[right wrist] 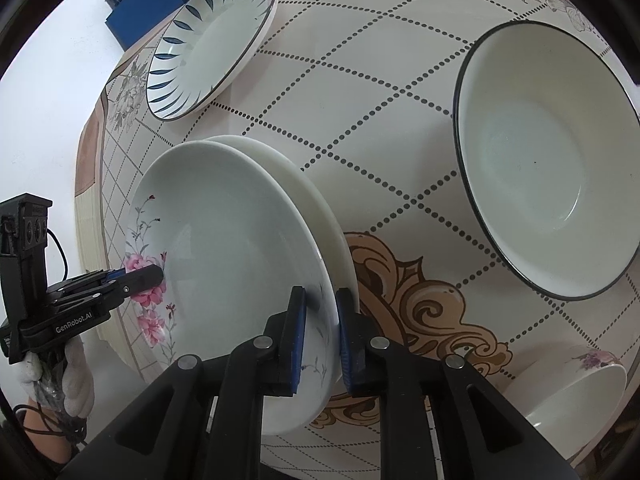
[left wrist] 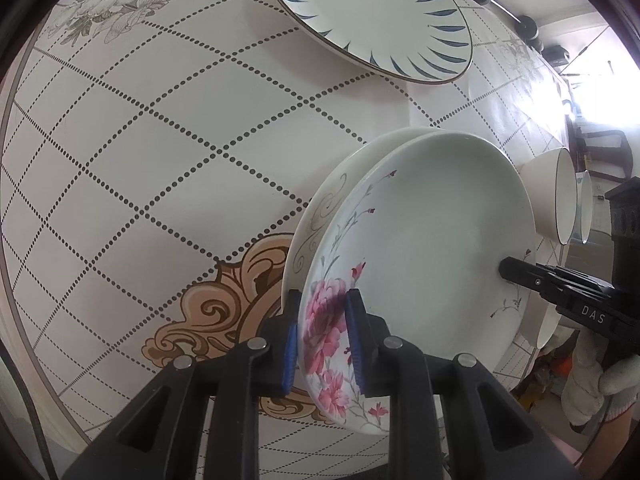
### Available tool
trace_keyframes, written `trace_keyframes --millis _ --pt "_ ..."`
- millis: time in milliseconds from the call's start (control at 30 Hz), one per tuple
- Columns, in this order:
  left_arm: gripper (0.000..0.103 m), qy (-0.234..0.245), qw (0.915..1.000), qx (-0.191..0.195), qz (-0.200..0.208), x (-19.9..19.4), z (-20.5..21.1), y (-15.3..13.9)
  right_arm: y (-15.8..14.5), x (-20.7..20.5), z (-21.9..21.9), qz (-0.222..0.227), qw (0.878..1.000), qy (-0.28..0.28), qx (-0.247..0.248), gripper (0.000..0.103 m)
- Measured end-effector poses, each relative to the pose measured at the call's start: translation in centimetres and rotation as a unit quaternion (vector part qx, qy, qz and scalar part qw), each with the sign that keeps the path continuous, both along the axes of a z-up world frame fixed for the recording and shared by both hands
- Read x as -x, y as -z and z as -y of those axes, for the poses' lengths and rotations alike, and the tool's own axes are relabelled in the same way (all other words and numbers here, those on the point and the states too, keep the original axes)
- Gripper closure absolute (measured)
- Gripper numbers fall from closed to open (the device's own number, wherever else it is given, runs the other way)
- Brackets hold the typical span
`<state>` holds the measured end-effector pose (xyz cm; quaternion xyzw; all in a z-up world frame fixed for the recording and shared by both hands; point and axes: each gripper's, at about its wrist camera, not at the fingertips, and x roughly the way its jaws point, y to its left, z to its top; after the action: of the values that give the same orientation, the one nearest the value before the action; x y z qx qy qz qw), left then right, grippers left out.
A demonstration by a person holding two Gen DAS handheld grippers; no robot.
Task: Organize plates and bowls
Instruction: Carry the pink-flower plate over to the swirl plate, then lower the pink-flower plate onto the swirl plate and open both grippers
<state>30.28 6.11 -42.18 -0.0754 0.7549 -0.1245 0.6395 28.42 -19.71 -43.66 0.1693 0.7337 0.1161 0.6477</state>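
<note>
A pale plate with pink flowers (left wrist: 424,248) is held over a cream plate with gold scrolls (left wrist: 320,216) that lies on the patterned table. My left gripper (left wrist: 322,344) is shut on the flowered plate's near rim. My right gripper (right wrist: 322,344) is shut on the opposite rim of the same plate (right wrist: 228,256), and shows in the left wrist view (left wrist: 508,270). The left gripper shows in the right wrist view (right wrist: 156,276). The cream plate (right wrist: 320,216) sits just under it. A plate with blue leaf marks (left wrist: 372,16) lies further back, also in the right wrist view (right wrist: 208,40).
A large white bowl with a dark rim (right wrist: 548,160) stands on the table to the right, also seen edge-on (left wrist: 552,196). A small flowered bowl (right wrist: 568,396) sits at the near right. A blue box (right wrist: 148,4) lies beyond the table edge.
</note>
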Motion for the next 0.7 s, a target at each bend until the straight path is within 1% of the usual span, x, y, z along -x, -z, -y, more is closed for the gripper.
trace_keyframes --millis 100,200,367,400,467,500,600,667,700 --pt "0.082 0.000 1.0000 -0.008 -0.005 -0.1 0.1 -0.1 -0.2 -0.3 -0.5 -0.007 1.000 -0.004 0.015 0.083" --pt "0.082 -0.003 0.9997 -0.018 -0.015 -0.1 0.2 0.0 -0.7 -0.6 -1.6 -0.005 0.999 -0.021 0.044 0.081" --pt "0.082 0.004 0.9987 -0.043 -0.028 -0.1 0.7 0.1 -1.0 -1.1 -2.6 -0.023 0.996 -0.025 0.077 0.080" --pt "0.078 0.004 0.9986 -0.045 -0.026 -0.1 0.8 0.0 -1.1 -1.3 -2.8 -0.027 0.996 -0.026 0.086 0.080" --pt "0.078 0.010 0.9976 -0.066 -0.020 -0.1 1.3 -0.2 -1.3 -1.5 -3.4 -0.026 0.990 -0.044 0.131 0.080" --pt "0.077 0.016 0.9966 -0.079 -0.016 -0.1 1.4 -0.2 -1.5 -1.6 -3.6 -0.025 0.989 -0.047 0.138 0.080" --pt "0.076 0.022 0.9962 -0.084 -0.009 0.0 1.5 -0.6 -1.8 -1.9 -4.1 -0.037 0.990 -0.045 0.125 0.080" --pt "0.076 0.023 0.9963 -0.083 -0.002 0.1 1.4 -1.1 -2.3 -2.1 -4.5 -0.027 0.989 -0.053 0.137 0.080" --pt "0.074 0.022 0.9963 -0.083 0.002 0.1 1.3 -1.4 -2.5 -2.2 -4.7 -0.028 0.989 -0.055 0.135 0.080"
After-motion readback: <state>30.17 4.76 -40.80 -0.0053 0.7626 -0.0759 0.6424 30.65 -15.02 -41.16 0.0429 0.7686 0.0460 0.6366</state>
